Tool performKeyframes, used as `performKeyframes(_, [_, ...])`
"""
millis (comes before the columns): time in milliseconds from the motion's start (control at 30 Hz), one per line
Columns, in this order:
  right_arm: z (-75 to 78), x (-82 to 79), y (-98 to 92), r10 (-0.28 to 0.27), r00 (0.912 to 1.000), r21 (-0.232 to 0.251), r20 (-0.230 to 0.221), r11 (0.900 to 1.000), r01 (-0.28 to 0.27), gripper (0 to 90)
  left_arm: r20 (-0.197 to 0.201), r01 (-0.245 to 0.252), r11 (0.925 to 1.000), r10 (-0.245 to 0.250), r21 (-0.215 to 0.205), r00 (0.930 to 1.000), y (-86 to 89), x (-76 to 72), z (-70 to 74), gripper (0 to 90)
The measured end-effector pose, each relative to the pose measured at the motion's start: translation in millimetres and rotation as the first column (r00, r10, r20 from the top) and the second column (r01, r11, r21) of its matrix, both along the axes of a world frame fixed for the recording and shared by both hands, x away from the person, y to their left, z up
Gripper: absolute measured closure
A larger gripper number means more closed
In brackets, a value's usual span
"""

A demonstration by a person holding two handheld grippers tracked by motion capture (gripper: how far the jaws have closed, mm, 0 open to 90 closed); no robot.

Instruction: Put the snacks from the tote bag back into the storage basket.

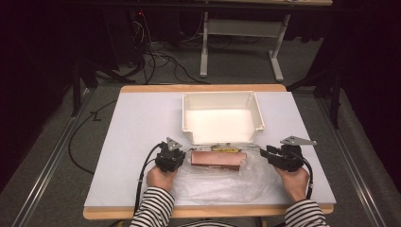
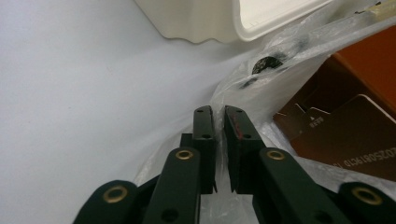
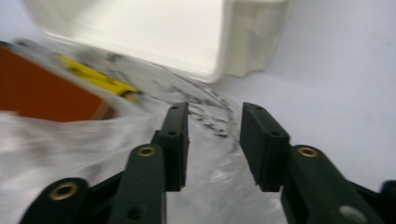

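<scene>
A brown cardboard box (image 1: 218, 158) lies inside a clear plastic bag (image 1: 222, 182) just in front of a white bin (image 1: 222, 94). My left gripper (image 1: 171, 153) sits at the box's left end. In the left gripper view its jaws (image 2: 219, 109) stand a sliver apart over the bag's crumpled edge (image 2: 261, 88), with the box (image 2: 345, 126) to their right. My right gripper (image 1: 262, 152) is at the box's right end, pointing left. Its jaws (image 3: 215, 109) are wide apart above the bag film (image 3: 70, 144), gripping nothing. The box (image 3: 42, 93) and a yellow strip (image 3: 98, 77) lie ahead to the left.
The bin (image 2: 201, 23) (image 3: 140, 32) stands close ahead of both grippers. A white mat (image 1: 142, 127) covers the wooden table, with bare stretches left and right of the bin. Cables trail from each gripper toward the table's near edge. Table legs and wires stand on the floor beyond.
</scene>
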State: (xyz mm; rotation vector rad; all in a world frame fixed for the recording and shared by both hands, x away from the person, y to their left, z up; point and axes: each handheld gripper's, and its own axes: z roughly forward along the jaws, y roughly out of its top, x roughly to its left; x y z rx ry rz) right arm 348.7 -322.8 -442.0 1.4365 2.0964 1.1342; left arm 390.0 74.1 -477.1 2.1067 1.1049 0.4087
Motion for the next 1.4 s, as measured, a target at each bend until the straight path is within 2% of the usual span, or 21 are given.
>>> performKeyframes(33, [11.2,-12.3,3.5,0.029,0.9994,0.008,0.020,1.000,-0.029,55.4,0.001,-0.006,1.0000,0.006,0.001,1.0000,0.4,-0.7,1.3,73.8])
performKeyframes(67, [14.5,-16.5,6.1,0.046,0.9985,0.006,0.031,0.999,-0.046,53.7,0.001,-0.006,1.0000,0.006,0.001,1.0000,0.4,-0.7,1.3,70.4])
performKeyframes(167, [18.1,-22.6,11.3,0.071,0.9970,0.000,0.032,0.997,-0.071,49.6,0.011,-0.019,0.9998,0.019,-0.011,0.9997,3.8,-3.8,5.2,66.7])
performKeyframes(267, [14.2,-25.3,20.8,0.094,0.9954,-0.022,0.017,0.995,-0.094,45.7,0.032,-0.035,0.9992,0.036,-0.017,0.9988,9.8,-12.8,12.4,57.4])
performKeyframes(433, [3.9,-24.0,25.6,0.118,0.9929,-0.027,-0.010,0.993,-0.119,48.5,0.046,-0.034,0.9993,0.034,-0.014,0.9984,17.1,-26.0,16.9,50.5])
performKeyframes(500, [-3.5,-24.1,26.7,0.138,0.9902,-0.036,-0.023,0.990,-0.139,54.4,0.046,-0.031,0.9994,0.031,-0.015,0.9985,19.6,-31.0,15.5,48.7])
performKeyframes(533, [-3.5,-24.1,26.7,0.138,0.9902,-0.036,-0.023,0.990,-0.139,54.4,0.045,-0.031,0.9994,0.032,-0.014,0.9985,20.6,-32.7,13.8,48.7])
performKeyframes(567, [-5.9,-25.2,26.8,0.154,0.9878,-0.045,-0.027,0.987,-0.155,63.2,0.034,-0.033,0.9994,0.033,-0.013,0.9989,21.6,-34.0,9.9,47.9])
performKeyframes(600, [-5.9,-25.2,26.8,0.154,0.9878,-0.045,-0.027,0.987,-0.155,63.2,0.034,-0.033,0.9994,0.033,-0.013,0.9989,21.6,-34.0,9.9,47.9])
performKeyframes(633, [-6.5,-25.9,27.1,0.159,0.9868,-0.051,-0.031,0.986,-0.161,67.8,0.027,-0.035,0.9994,0.035,-0.007,0.9990,21.6,-33.9,7.1,47.9])
performKeyframes(667, [-8.3,-27.3,28.3,0.177,0.9836,-0.076,-0.036,0.981,-0.179,77.8,0.025,-0.037,0.9993,0.037,-0.005,0.9990,21.5,-33.7,5.0,47.9])
performKeyframes(700, [-9.4,-27.2,28.1,0.184,0.9823,-0.083,-0.036,0.979,-0.186,81.4,0.025,-0.039,0.9992,0.039,-0.005,0.9989,21.3,-33.6,3.2,47.9])
performKeyframes(767, [-11.2,-26.9,27.3,0.182,0.9822,-0.092,-0.046,0.978,-0.186,89.0,0.020,-0.042,0.9991,0.043,-0.007,0.9989,21.3,-33.3,0.2,48.1])
performKeyframes(933, [-15.0,-23.3,21.2,0.178,0.9821,-0.117,-0.061,0.976,-0.184,90.0,0.040,-0.042,0.9991,0.042,0.007,0.9983,19.9,-34.7,-5.1,48.8])
performKeyframes(967, [-15.4,-22.7,20.0,0.171,0.9834,-0.142,-0.062,0.974,-0.178,90.0,0.046,-0.038,0.9993,0.037,0.009,0.9982,20.0,-34.8,-5.6,48.9])
performKeyframes(1000, [-16.4,-21.3,18.4,0.141,0.9886,-0.203,-0.053,0.968,-0.149,90.0,0.075,-0.032,0.9994,0.032,0.008,0.9966,20.9,-35.7,-8.3,50.0])
performKeyframes(1033, [-16.4,-21.3,18.4,0.141,0.9886,-0.203,-0.053,0.968,-0.149,90.0,0.075,-0.032,0.9994,0.032,0.008,0.9966,20.9,-35.7,-8.3,50.7])
performKeyframes(1200, [-27.8,-8.7,9.7,0.070,0.9964,-0.280,-0.047,0.957,-0.081,90.0,0.096,-0.015,0.9997,0.013,0.018,0.9953,19.0,-37.8,-9.1,56.6])
performKeyframes(1267, [-29.6,-6.0,6.1,0.054,0.9974,-0.250,-0.048,0.966,-0.064,90.0,0.094,-0.015,0.9998,0.013,0.015,0.9955,19.4,-37.6,-9.1,56.8])
performKeyframes(1333, [-28.6,-5.8,5.6,0.052,0.9972,-0.247,-0.054,0.967,-0.063,86.8,0.096,-0.014,0.9997,0.013,0.018,0.9953,19.2,-37.9,-9.1,56.8])
performKeyframes(1400, [-25.0,-9.4,4.0,0.035,0.9980,-0.220,-0.052,0.974,-0.046,76.0,0.098,-0.014,0.9998,0.013,0.016,0.9951,19.2,-38.0,-9.3,56.8])
